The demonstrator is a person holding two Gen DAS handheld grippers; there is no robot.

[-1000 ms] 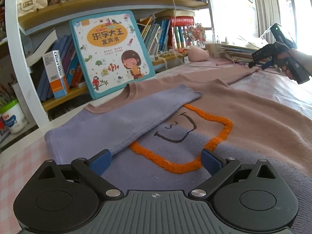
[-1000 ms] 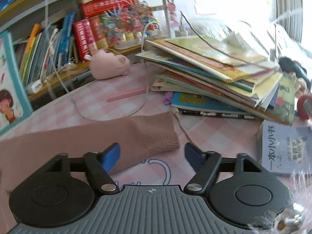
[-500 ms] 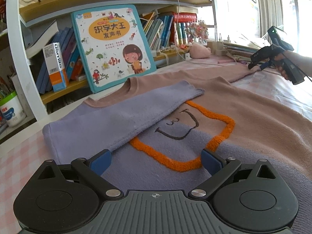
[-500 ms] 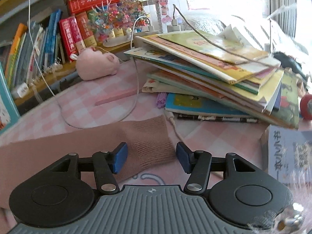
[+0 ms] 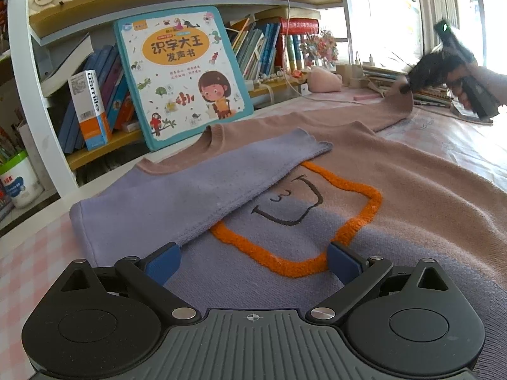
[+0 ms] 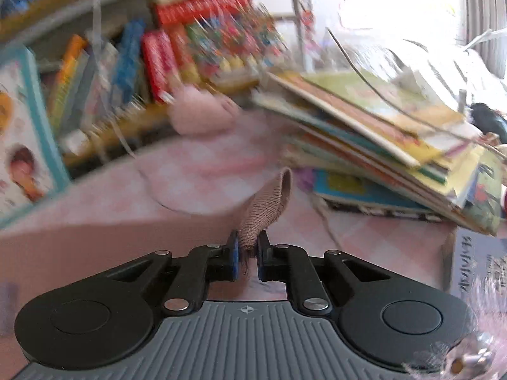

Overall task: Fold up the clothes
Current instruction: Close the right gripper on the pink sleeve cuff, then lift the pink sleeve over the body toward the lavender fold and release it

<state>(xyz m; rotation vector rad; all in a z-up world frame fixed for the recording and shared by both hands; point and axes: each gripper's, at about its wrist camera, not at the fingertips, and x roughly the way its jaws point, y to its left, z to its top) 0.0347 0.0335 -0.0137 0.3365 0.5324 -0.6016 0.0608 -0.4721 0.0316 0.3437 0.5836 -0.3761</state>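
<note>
Now one sleeve is folded in and the second is just being picked up.

The sweater (image 5: 364,196) lies flat on the checked surface (image 5: 28,253), just ahead of the left gripper (image 5: 253,264), whose fingers (image 5: 163,262) are spread wide with nothing between them. The purple sleeve (image 5: 202,186) already lies across the chest, beyond the left-hand finger. Over at the far end, the right gripper (image 6: 247,255) has its fingers (image 6: 234,255) clenched on the pink cuff (image 6: 269,202), which stands up from between them, clear of the surface; a stack of books (image 6: 396,145) sits just beyond and to the right. By my reckoning, about a third is done. The pink sleeve (image 5: 348,115) has yet to be laid across, and the body fold is not started.
</note>
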